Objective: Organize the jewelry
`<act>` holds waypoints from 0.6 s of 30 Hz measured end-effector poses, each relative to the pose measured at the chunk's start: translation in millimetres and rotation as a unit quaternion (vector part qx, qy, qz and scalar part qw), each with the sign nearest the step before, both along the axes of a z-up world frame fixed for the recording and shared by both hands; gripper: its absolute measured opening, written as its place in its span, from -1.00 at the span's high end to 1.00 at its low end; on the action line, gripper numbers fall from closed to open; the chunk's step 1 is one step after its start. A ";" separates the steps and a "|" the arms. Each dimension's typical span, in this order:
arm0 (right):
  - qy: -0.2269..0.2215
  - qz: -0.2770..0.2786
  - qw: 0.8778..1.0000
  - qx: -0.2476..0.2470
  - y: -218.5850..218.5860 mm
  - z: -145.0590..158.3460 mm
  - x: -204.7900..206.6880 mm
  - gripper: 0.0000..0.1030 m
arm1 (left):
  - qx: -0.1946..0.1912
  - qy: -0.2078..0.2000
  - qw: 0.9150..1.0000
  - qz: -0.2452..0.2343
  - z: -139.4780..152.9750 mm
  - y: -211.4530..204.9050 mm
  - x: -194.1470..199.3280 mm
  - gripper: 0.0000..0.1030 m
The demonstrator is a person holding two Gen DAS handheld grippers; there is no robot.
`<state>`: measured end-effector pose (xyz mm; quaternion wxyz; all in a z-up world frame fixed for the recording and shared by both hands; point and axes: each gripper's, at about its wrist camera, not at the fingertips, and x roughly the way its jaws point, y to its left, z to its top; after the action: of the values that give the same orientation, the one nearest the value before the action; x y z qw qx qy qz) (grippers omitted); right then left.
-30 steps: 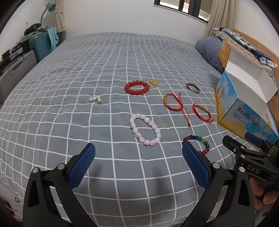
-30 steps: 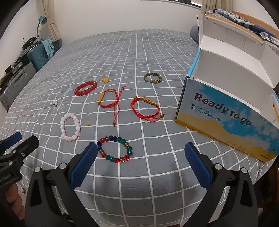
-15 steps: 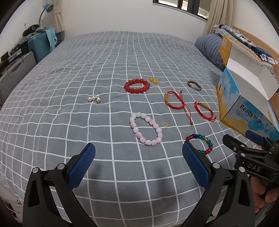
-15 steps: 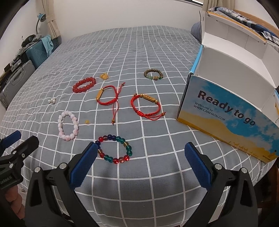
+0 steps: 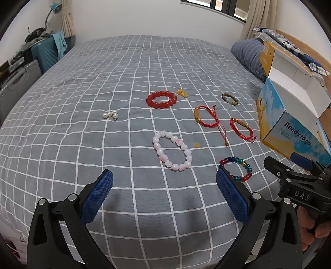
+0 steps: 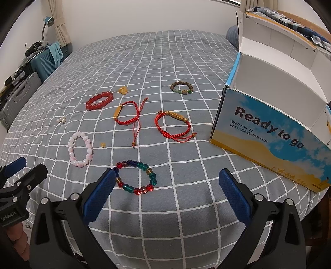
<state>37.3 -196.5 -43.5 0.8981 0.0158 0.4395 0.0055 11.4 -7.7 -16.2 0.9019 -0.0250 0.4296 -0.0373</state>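
Observation:
Several bracelets lie spread on a grey checked bedspread (image 5: 103, 82). A pink bead bracelet (image 5: 172, 153) is just beyond my left gripper (image 5: 164, 186), which is open and holds nothing. A multicoloured bead bracelet (image 6: 135, 177) lies by the left finger of my right gripper (image 6: 165, 184), also open and free of any load. Farther off are a red bead bracelet (image 5: 161, 100), two red cord bracelets (image 6: 127, 115) (image 6: 173, 126), a brown bead bracelet (image 6: 182, 87), a cluster of pearls (image 5: 110, 114) and two small gold pieces (image 5: 182, 92) (image 5: 196, 144). An open blue-and-yellow box (image 6: 269, 132) stands at the right.
Suitcases (image 5: 18, 82) and a lamp (image 5: 54, 6) stand off the bed's far left. A striped pillow (image 5: 248, 53) lies behind the box. The bed's near edge runs just under both grippers. A person's hand (image 5: 310, 223) holds the right gripper's handle.
Both grippers have drifted slightly; the jewellery sits a little lower and nearer in the right wrist view. Nothing was picked up, and both pairs of fingers stay open.

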 end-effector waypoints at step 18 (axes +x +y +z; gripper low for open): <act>0.001 -0.003 1.000 -0.002 0.0 0.6 0.2 -0.86 | 0.001 0.000 1.000 0.002 1.0 -0.5 -1.8 -0.89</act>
<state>37.5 -196.5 -42.9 0.8978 0.0154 0.4400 0.0018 9.6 -8.1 -15.1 0.9019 -0.0250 0.4298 -0.0352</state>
